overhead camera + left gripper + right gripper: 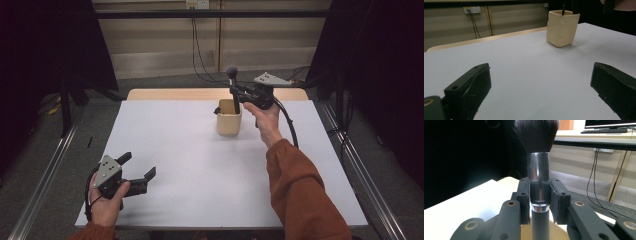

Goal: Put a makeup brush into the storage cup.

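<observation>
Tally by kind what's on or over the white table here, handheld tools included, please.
Cream cups: 1
Makeup brushes, upright over the cup, clamped in the right tool: 1
Handheld tools, counting the open left tool: 2
Total: 4

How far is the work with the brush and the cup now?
Done: the right gripper is shut on the brush, which stands upright with its bristles up. In hand: its lower end hangs in the mouth of the cup. Left: lowering and releasing it, probably. The left gripper rests open, apart.
</observation>
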{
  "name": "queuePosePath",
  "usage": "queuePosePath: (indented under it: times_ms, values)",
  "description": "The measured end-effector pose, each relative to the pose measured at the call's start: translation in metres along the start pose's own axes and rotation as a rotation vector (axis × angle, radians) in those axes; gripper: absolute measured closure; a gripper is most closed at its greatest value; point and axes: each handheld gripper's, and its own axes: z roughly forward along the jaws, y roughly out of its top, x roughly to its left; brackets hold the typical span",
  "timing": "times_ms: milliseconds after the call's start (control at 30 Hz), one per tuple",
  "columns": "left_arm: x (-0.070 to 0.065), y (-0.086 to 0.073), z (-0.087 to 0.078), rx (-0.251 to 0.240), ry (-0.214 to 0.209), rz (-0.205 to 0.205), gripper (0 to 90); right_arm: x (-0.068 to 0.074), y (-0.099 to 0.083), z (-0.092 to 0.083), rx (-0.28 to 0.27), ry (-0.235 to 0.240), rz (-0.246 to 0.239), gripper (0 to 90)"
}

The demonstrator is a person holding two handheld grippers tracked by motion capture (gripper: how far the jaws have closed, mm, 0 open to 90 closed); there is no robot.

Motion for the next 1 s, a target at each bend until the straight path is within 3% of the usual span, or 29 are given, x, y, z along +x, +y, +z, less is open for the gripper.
queuePosePath:
  times_ms: [267, 1000]
  values:
    - [0.0, 0.0, 0.0, 0.003, -0.002, 0.001, 3.1, -0.006, -0.006, 0.005, 0.016, -0.013, 0.011, 73.1]
    - [0.0, 0.0, -0.001, -0.001, 0.002, 0.002, 3.1, -0.005, -0.032, 0.008, 0.068, -0.003, 0.026, 73.0]
